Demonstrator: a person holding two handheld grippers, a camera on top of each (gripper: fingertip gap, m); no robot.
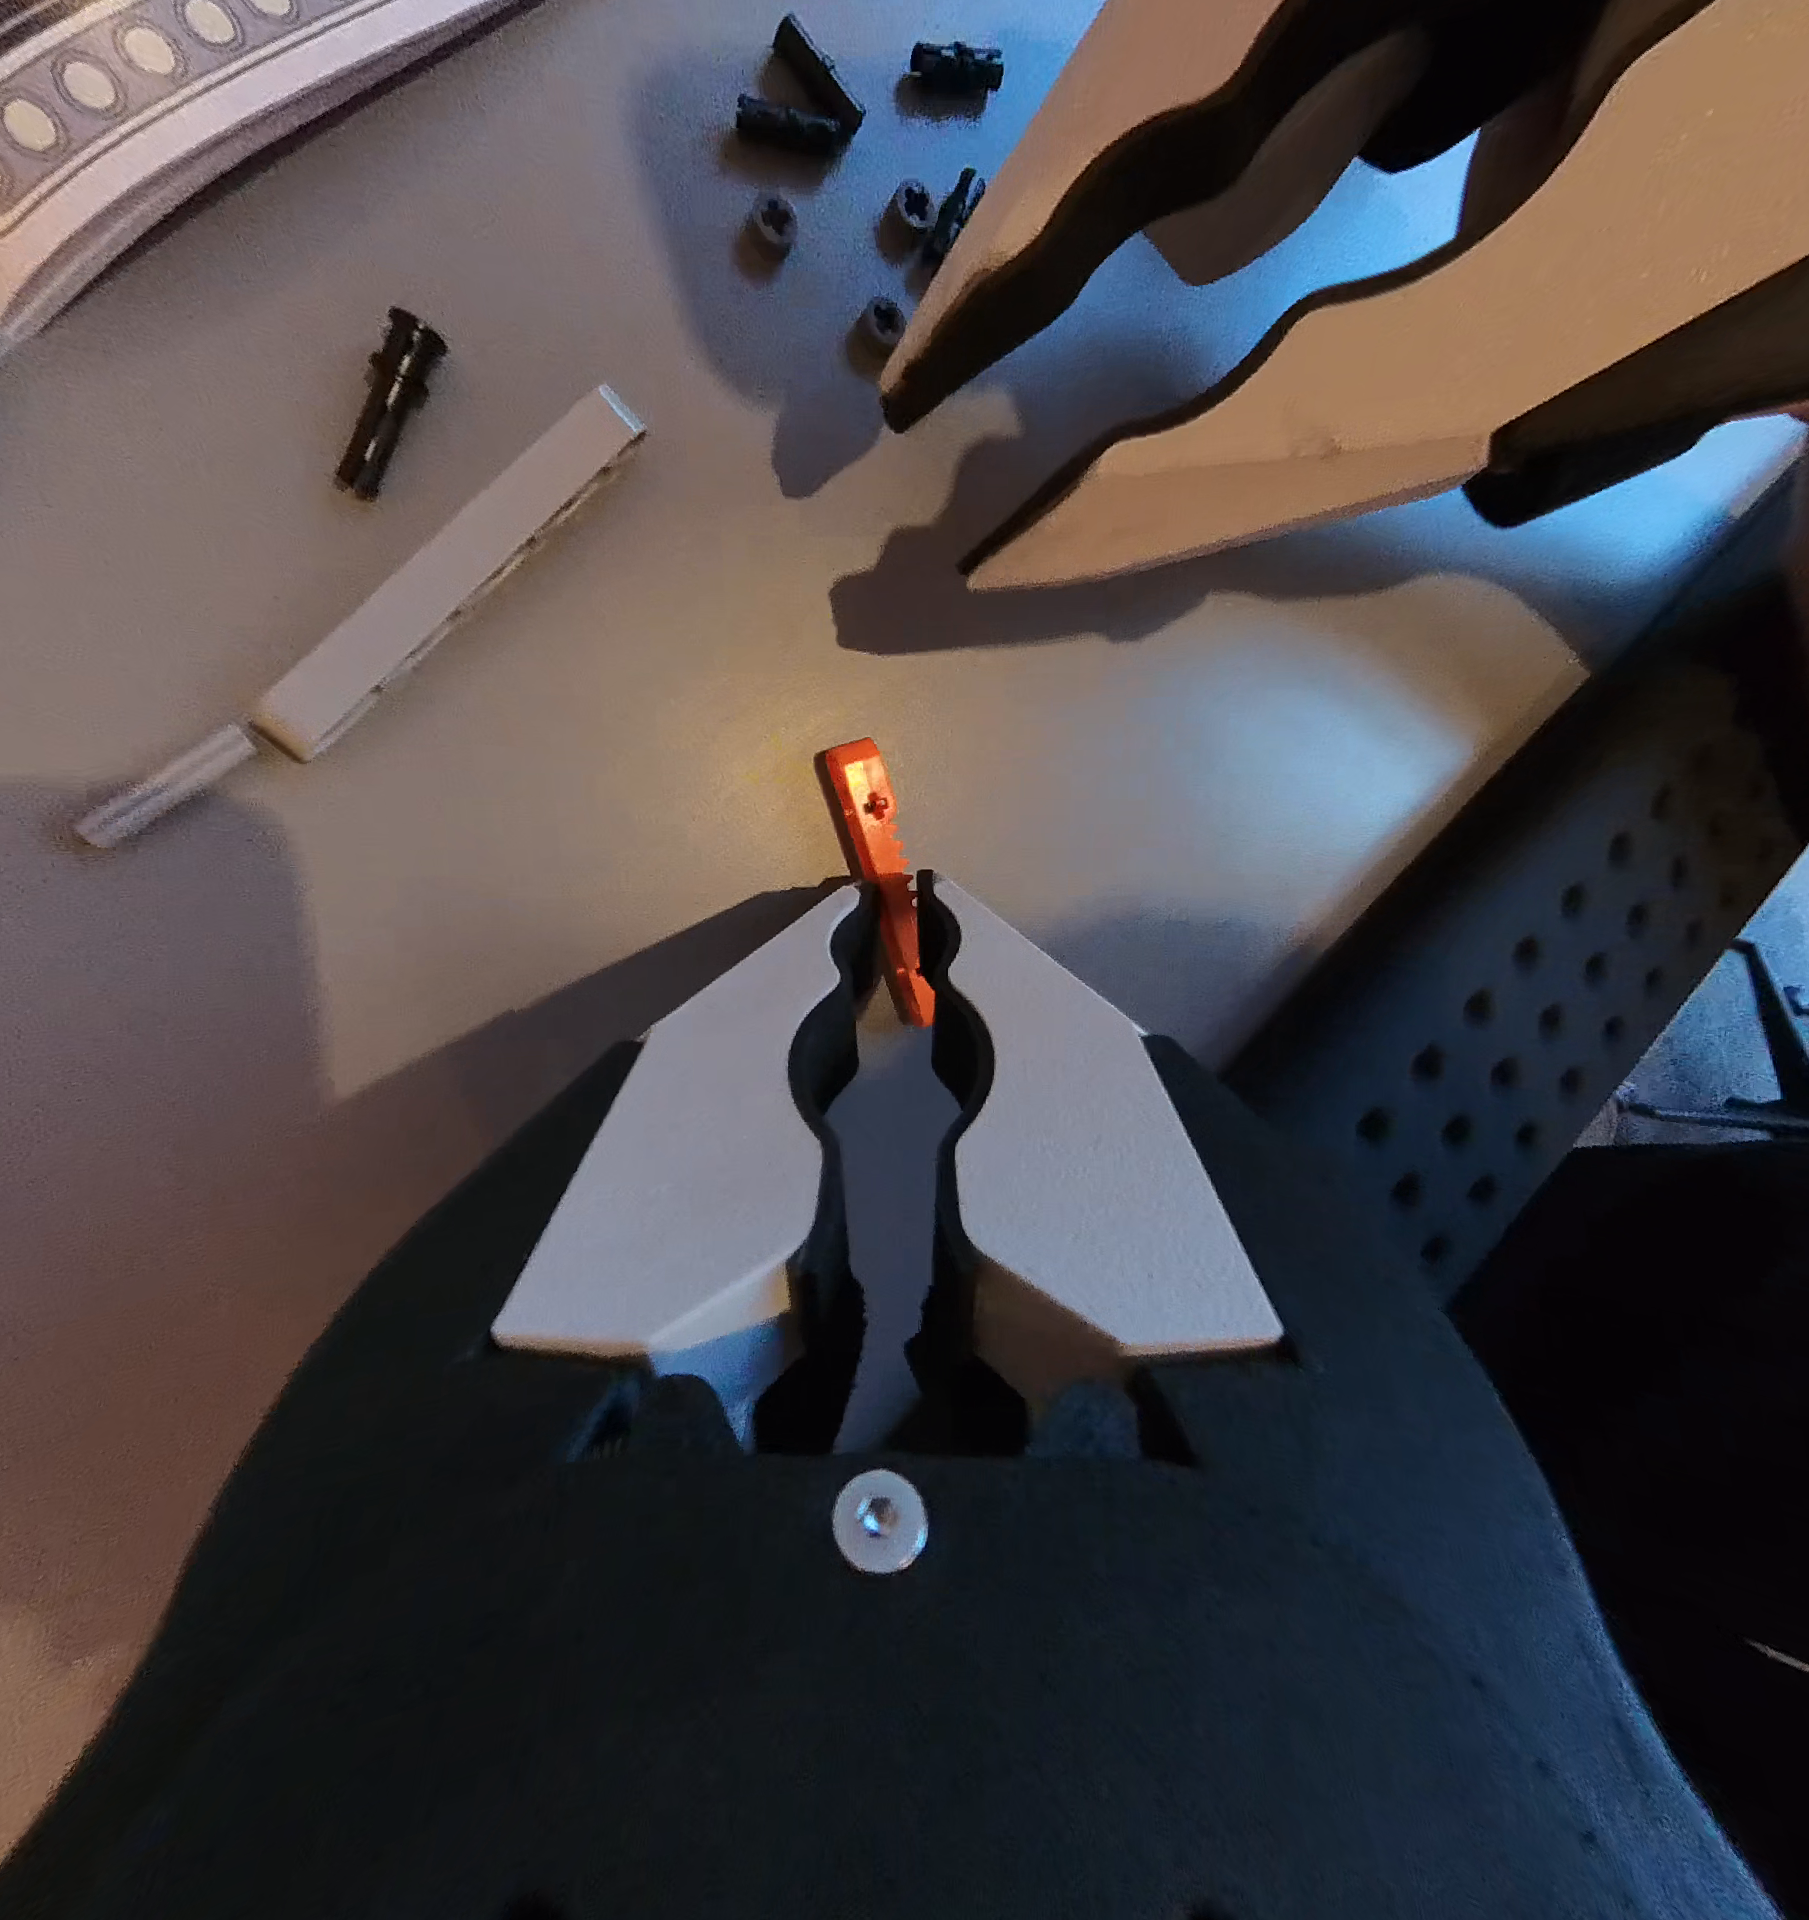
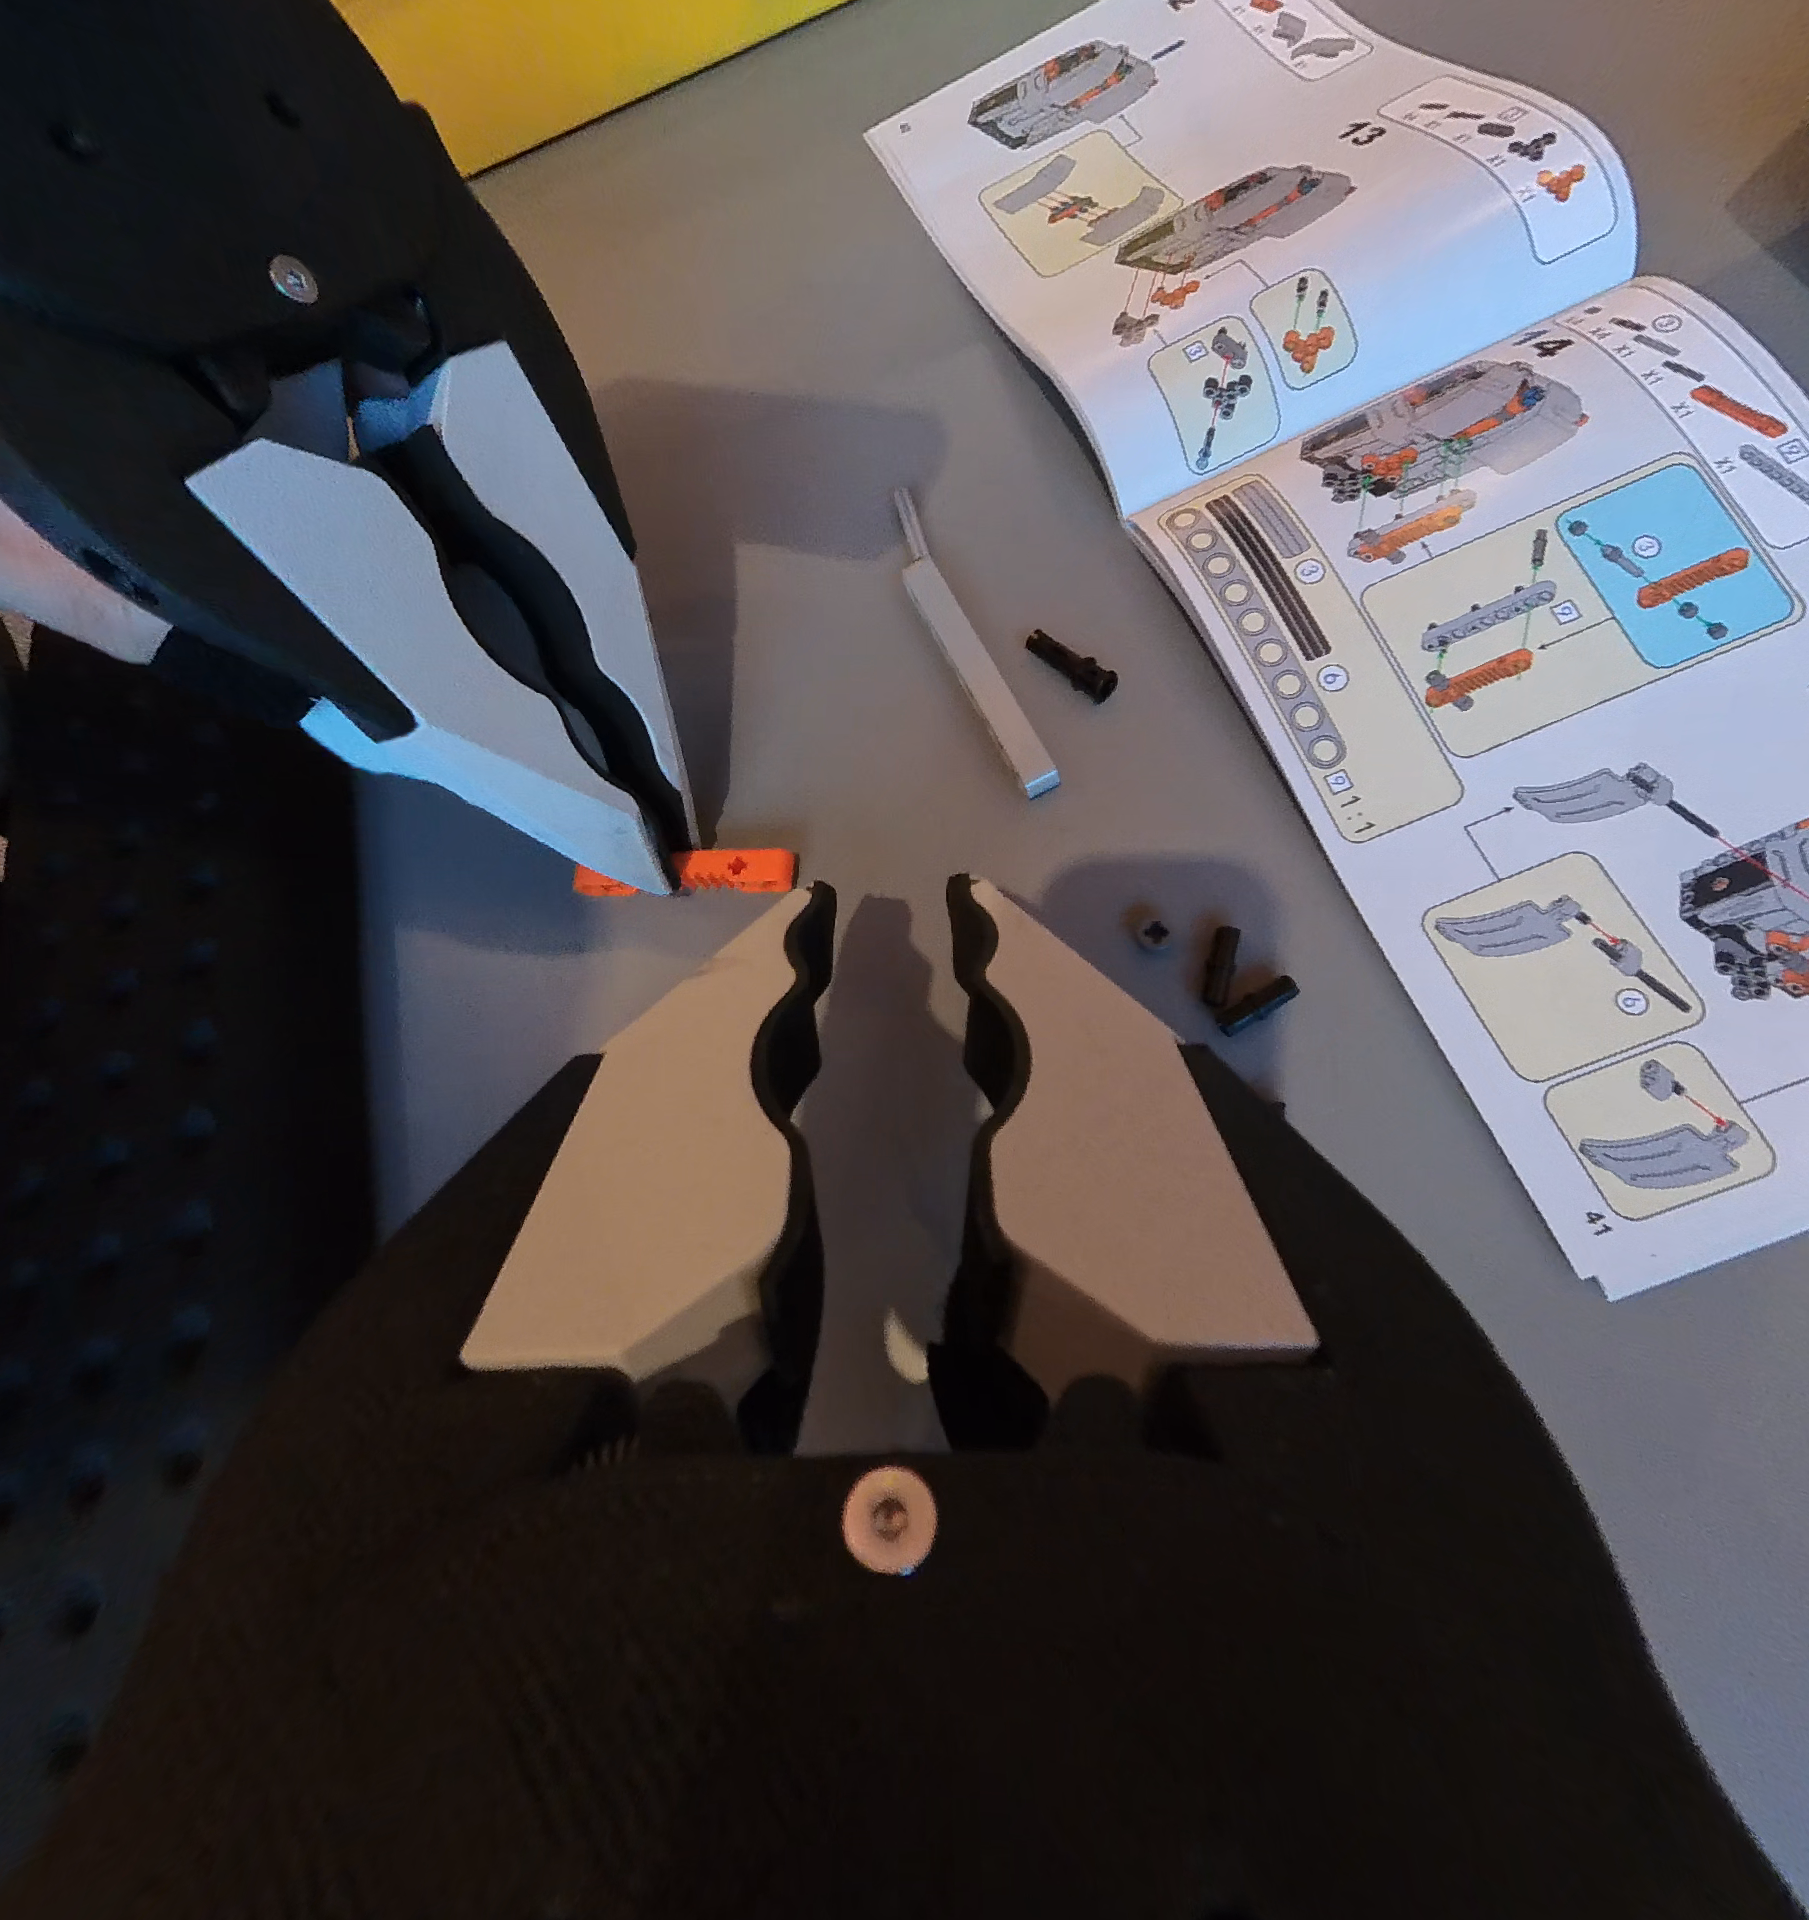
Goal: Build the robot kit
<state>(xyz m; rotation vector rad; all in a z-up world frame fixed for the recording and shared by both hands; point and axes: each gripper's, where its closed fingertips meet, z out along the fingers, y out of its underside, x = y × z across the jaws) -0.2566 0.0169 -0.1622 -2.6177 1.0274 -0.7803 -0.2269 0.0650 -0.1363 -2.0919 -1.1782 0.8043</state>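
My left gripper is shut on a small orange toothed bar, which sticks out ahead of the fingertips close to the grey table. In the right wrist view the left gripper points down at the table, with the orange bar lying level between its tips. My right gripper is open and empty, its tips just right of the orange bar and not touching it. It also shows in the left wrist view, coming in from the top right.
A white beam with a grey axle and a black pin lie further off. Small black and grey parts lie right of my right gripper. An open instruction booklet lies to the right, and a black perforated plate to the left. Left tips to right tips: about 6 cm. The black perforated plate is about 12 cm from my left fingertips.
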